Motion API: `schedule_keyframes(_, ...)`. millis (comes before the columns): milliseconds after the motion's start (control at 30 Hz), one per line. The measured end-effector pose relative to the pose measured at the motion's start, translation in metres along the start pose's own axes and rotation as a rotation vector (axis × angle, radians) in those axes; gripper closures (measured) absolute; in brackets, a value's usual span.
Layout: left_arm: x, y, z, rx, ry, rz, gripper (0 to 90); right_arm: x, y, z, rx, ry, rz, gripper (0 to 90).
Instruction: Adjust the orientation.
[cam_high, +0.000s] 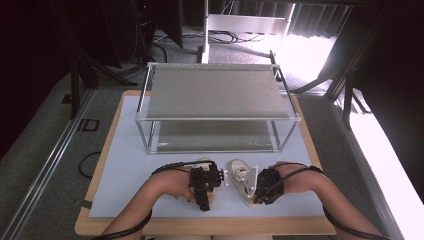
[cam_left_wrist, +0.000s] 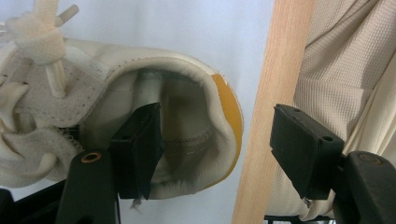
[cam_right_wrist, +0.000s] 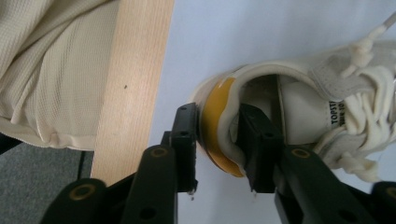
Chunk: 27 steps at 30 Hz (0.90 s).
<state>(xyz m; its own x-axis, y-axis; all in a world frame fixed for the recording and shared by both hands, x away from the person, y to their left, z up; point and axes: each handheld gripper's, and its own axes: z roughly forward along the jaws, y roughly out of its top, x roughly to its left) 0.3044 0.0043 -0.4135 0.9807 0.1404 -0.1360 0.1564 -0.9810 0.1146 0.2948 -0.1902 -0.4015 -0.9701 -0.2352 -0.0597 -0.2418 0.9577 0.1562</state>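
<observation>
Two cream shoes lie side by side at the bench's (cam_high: 125, 165) near edge, heels toward the person: right gripper (cam_right_wrist: 217, 140) fingers pinch the right shoe's (cam_right_wrist: 299, 98) heel collar; left gripper (cam_left_wrist: 219, 149) fingers spread, one inside the left shoe's (cam_left_wrist: 187, 126) heel opening.
</observation>
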Motion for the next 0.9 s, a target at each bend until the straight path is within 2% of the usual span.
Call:
schedule_keyframes(100,-0.001,0.0,-0.001,-0.003,-0.002,-0.002,33.6,-0.002,0.003,-0.005,-0.034,-0.032,0.014,72.8)
schedule_keyframes(200,-0.001,0.0,-0.002,-0.005,0.002,-0.001,33.7,-0.007,0.001,-0.009,-0.023,-0.081,0.057,74.0)
schedule_keyframes(267,-0.001,0.001,-0.002,-0.006,0.007,-0.001,33.7,-0.008,-0.003,-0.01,-0.032,-0.095,0.064,74.3)
schedule_keyframes(333,-0.001,0.002,0.0,-0.01,0.003,-0.001,33.7,-0.007,-0.004,-0.01,-0.056,-0.079,0.08,74.1)
schedule_keyframes(433,-0.001,0.003,0.002,-0.007,0.001,-0.001,33.9,-0.004,-0.005,-0.006,-0.08,-0.035,0.067,73.5)
schedule_keyframes(533,-0.001,0.004,0.003,-0.009,0.002,0.0,35.5,-0.004,-0.007,-0.001,-0.091,-0.032,0.064,71.8)
schedule_keyframes(633,0.0,0.005,0.003,-0.005,0.004,-0.001,39.6,-0.004,-0.009,-0.004,-0.096,-0.059,0.096,62.1)
schedule_keyframes(800,0.0,0.008,0.006,-0.003,0.006,-0.009,42.3,-0.005,-0.005,-0.008,-0.089,-0.056,0.097,62.1)
schedule_keyframes(900,0.001,0.009,0.009,0.006,0.014,-0.001,47.4,-0.006,-0.002,-0.004,-0.059,-0.046,0.095,63.4)
